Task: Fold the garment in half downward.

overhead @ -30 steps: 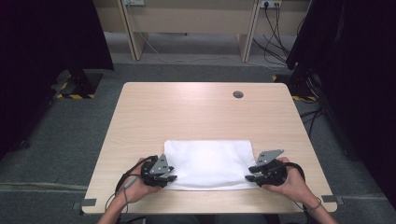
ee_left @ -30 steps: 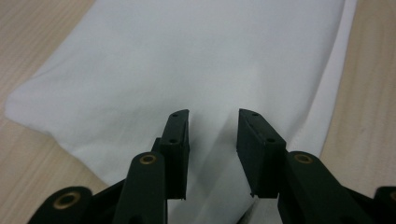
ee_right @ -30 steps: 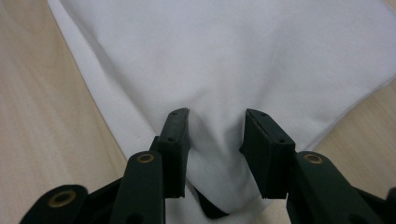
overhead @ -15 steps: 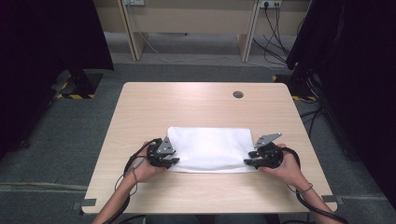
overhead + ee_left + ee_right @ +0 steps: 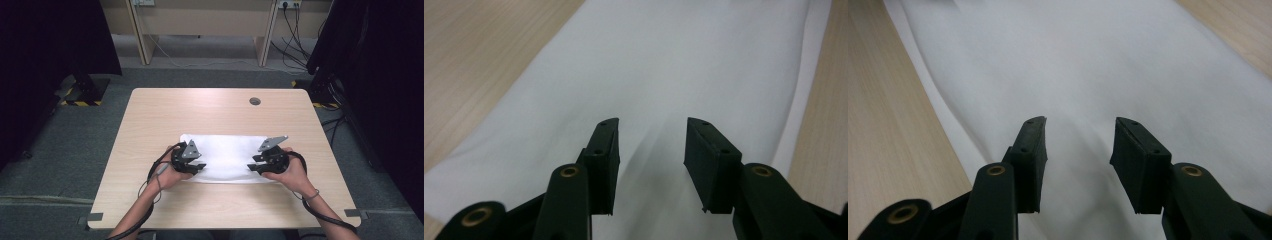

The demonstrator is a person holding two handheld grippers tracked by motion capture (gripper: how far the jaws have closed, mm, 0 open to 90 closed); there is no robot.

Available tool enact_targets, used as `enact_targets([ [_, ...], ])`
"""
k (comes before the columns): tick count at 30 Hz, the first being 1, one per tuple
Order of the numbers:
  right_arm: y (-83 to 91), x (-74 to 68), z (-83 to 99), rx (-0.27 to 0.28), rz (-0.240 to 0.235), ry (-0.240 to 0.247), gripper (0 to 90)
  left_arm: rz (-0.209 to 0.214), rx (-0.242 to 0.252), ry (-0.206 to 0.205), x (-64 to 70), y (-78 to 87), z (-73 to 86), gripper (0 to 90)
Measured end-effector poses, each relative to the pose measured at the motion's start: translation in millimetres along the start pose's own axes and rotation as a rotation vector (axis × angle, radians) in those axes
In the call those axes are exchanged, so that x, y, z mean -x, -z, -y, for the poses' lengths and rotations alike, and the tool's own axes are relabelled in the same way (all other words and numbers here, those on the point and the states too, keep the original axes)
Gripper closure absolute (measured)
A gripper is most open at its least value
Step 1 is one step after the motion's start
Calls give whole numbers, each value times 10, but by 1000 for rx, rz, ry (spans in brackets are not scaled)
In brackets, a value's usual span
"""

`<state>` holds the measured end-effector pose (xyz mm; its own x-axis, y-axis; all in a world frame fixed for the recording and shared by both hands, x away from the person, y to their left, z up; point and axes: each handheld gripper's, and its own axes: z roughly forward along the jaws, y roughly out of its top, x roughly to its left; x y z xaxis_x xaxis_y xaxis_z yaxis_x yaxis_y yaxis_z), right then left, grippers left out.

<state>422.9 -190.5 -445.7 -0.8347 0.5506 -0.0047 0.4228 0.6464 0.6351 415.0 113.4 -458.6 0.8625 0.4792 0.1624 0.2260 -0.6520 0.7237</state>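
Cloth: white cloth [image 5: 226, 157], folded into a wide flat band, lies on the bench [image 5: 165, 112] toward the near edge, centred between the left and right edges, long side parallel to the near edge.
Layers: in the right gripper view a second edge [image 5: 930, 95] peeks out beside the top layer, so at least two plies.
Handling (judged): light, soft, limp; no stiffness to hold a shape, so it will sag and drag if lifted from one point. Not fragile. Smooth weave on smooth wood, likely to slide rather than bunch when pushed.
Where to take hold (judged): the two short ends, both at once, pinching through all plies at an edge or corner so the layers travel together.
Left claw: left claw [image 5: 651, 137] sits low over the cloth's left end; jaws apart, nothing between them, cloth surface directly below.
Right claw: right claw [image 5: 1079, 137] sits over the cloth's right end; jaws likewise apart and empty.
Hand pose: both hands [image 5: 172, 172] grip from the near side, claws angled inward toward each other, forearms coming in from the near edge.
Contact: cannot tell whether the jaw tips touch the fabric.
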Motion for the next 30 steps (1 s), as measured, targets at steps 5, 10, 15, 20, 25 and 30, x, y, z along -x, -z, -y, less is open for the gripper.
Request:
enact_targets([
  [5, -131, -110, -84, -12, -18, 26, 566, 9, -4, -14, 47, -41, -42, 569],
  [10, -193, -175, -62, -23, -27, 36, 564, 12, -15, -23, 96, -63, -5, 565],
  [15, -217, -199, -30, -28, -21, 43, 558, 19, -25, -32, 150, -97, 21, 565],
  [20, -192, -221, -52, -23, -9, 48, 542, 17, -34, -45, 178, -108, 26, 563],
  [25, -188, -228, -49, -24, -13, 49, 534, 17, -31, -43, 187, -111, 38, 563],
  [30, -219, -226, -28, -26, -13, 45, 519, 14, -26, -29, 177, -113, 47, 542],
])
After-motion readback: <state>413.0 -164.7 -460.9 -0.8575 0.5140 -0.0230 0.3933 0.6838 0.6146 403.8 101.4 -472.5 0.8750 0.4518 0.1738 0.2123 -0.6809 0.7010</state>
